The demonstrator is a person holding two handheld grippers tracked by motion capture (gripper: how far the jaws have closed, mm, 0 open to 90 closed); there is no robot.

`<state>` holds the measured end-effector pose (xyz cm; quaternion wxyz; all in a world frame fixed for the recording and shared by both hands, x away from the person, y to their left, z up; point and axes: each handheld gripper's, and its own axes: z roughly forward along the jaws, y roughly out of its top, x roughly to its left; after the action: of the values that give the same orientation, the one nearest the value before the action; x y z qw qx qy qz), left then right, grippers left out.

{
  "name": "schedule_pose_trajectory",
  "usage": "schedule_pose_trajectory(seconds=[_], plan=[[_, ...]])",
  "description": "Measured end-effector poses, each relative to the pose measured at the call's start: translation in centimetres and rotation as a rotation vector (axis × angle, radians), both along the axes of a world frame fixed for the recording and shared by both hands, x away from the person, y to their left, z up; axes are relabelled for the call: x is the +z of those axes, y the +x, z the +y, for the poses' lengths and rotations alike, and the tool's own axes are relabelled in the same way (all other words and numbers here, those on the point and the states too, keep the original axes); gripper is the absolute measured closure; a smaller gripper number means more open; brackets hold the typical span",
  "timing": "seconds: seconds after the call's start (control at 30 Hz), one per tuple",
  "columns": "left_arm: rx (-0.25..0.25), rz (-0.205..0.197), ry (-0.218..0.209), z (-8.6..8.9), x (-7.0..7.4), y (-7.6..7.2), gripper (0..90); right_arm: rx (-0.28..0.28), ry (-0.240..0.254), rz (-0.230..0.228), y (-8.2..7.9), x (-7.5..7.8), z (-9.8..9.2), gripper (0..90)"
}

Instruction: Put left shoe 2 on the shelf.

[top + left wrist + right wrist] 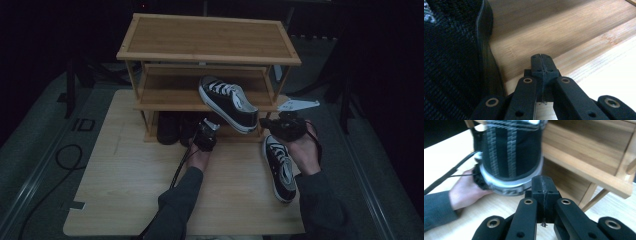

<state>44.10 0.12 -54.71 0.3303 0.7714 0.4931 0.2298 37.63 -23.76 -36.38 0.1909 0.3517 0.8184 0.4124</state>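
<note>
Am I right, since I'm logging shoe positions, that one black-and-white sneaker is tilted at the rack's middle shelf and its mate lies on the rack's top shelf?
Not quite. The mate lies on the light wooden table, as the high view shows; the other black-and-white sneaker is tilted at the bamboo rack's middle shelf.

The three-tier bamboo shoe rack (207, 37) stands across the far half of the pale wooden table (125, 190). A black canvas sneaker with white laces (229, 102) juts out over the front edge of the middle shelf, partly blocking that opening on its right; the shelf's left part lies bare. Dark shoes (172, 127) fill the bottom tier's left. A second black sneaker (280, 167) lies on the table's right. The table's left and near parts are open
</note>
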Motion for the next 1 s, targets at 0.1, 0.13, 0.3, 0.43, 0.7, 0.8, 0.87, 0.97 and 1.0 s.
schedule_pose_trajectory(seconds=[0.1, 0.13, 0.3, 0.43, 0.7, 0.8, 0.87, 0.97, 1.0], plan=[[0.011, -0.007, 0.003, -0.2, 0.0, 0.3, 90.0, 0.023, -0.001, -0.011, -1.2, -0.1, 0.1, 90.0], [0.012, -0.008, 0.002, -0.3, -0.1, 0.4, 90.0, 0.023, -0.001, -0.011, -1.2, -0.1, 0.1, 90.0], [0.012, -0.012, 0.011, -0.7, -0.1, 0.8, 89.6, 0.054, -0.010, -0.016, -2.4, -0.2, 0.5, 90.0], [0.031, -0.008, 0.010, -0.8, -0.2, 1.2, 88.9, 0.065, -0.019, -0.016, -2.6, -0.4, 0.8, 90.0], [0.039, -0.008, 0.001, -0.9, -0.6, 1.6, 87.9, 0.068, -0.016, -0.008, -2.4, -0.7, 1.0, 90.0], [0.031, -0.017, 0.005, -1.0, -0.6, 1.6, 87.8, 0.068, -0.009, -0.006, -2.4, -0.6, 0.9, 90.0], [0.034, -0.020, 0.012, -1.0, -0.6, 1.6, 88.0, 0.067, -0.010, -0.004, -2.4, -0.6, 1.0, 90.0], [0.035, -0.021, 0.008, -1.1, -0.7, 1.5, 88.9, 0.065, -0.009, -0.007, -2.5, -0.6, 1.1, 90.0], [0.034, -0.022, 0.006, -1.1, -0.7, 1.5, 89.3, 0.067, -0.012, -0.008, -2.5, -0.6, 1.1, 90.0]])
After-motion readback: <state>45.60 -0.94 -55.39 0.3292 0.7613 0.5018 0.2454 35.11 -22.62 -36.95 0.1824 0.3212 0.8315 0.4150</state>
